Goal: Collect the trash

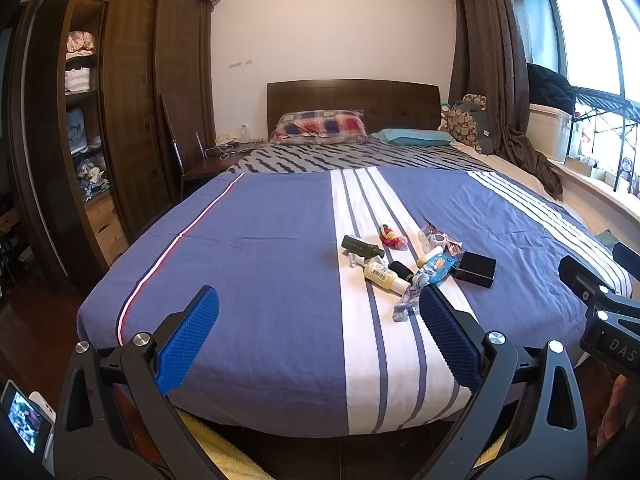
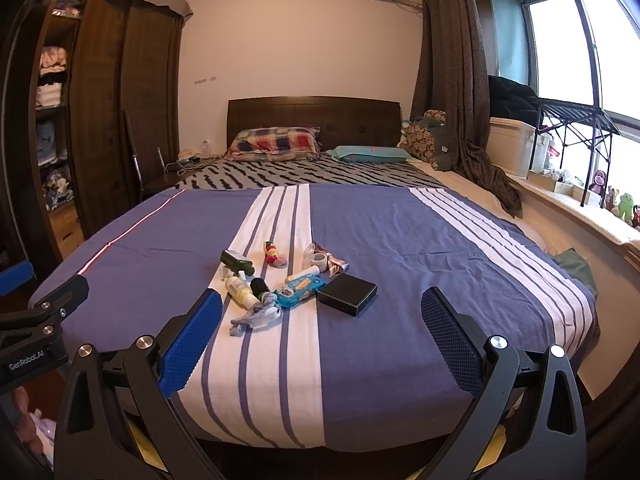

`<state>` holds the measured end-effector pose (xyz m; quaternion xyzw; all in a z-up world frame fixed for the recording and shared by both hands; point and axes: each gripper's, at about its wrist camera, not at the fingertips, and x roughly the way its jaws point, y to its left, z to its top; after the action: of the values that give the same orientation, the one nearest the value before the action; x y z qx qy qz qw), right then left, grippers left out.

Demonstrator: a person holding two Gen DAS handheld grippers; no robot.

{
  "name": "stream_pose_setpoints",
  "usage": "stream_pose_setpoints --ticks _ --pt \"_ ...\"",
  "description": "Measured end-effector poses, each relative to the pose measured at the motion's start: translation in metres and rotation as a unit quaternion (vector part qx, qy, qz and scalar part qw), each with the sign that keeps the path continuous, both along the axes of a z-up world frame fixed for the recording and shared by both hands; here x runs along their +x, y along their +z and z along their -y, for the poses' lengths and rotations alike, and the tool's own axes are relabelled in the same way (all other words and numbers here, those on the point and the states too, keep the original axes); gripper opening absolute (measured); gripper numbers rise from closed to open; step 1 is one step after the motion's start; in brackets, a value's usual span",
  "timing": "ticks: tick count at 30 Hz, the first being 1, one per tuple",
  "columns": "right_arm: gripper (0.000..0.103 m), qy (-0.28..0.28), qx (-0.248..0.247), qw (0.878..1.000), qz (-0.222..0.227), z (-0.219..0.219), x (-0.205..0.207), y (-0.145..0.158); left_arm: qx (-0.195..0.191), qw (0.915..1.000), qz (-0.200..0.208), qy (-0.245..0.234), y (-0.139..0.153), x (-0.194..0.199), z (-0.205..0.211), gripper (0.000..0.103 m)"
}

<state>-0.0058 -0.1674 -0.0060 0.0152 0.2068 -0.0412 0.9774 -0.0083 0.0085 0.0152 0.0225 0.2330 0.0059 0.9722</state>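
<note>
A cluster of small items lies on the blue and white striped bedspread near the foot of the bed. It holds a dark green bottle, a cream bottle, a black box, a blue wipes packet, a red and yellow crumpled piece, clear wrappers and a twisted grey strip. The same items show in the right wrist view: black box, blue packet, cream bottle. My left gripper is open and empty, short of the bed's foot. My right gripper is open and empty too.
A dark wooden wardrobe with open shelves stands at the left. Pillows and a headboard are at the far end. A curtain, a white bin and a window sill with toys line the right side.
</note>
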Motion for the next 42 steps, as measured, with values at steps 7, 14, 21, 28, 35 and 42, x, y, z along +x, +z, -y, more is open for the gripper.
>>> stream_pose_setpoints --ticks 7,14,21,28,35,42 --pt "0.1 -0.005 -0.002 1.0 0.001 0.004 0.006 -0.006 -0.003 1.0 -0.006 -0.002 -0.007 0.004 -0.001 0.095" --pt "0.1 -0.008 -0.009 1.0 0.001 0.007 0.013 -0.016 -0.004 0.9998 -0.019 0.005 -0.02 0.016 -0.007 0.095" --pt "0.1 0.008 0.036 0.998 -0.05 0.023 0.041 -0.044 -0.003 0.9988 -0.05 0.003 -0.046 0.042 -0.008 0.095" --pt "0.1 -0.017 0.019 0.996 -0.085 0.036 0.07 -0.077 -0.004 0.9959 -0.088 -0.016 -0.079 0.073 0.0 0.095" --pt "0.1 -0.042 0.024 0.992 -0.113 0.056 0.106 -0.111 -0.009 0.9914 -0.12 -0.052 -0.111 0.102 0.016 0.095" --pt "0.099 -0.015 0.036 0.991 -0.129 0.067 0.152 -0.141 0.001 0.9818 -0.157 -0.107 -0.145 0.131 0.049 0.093"
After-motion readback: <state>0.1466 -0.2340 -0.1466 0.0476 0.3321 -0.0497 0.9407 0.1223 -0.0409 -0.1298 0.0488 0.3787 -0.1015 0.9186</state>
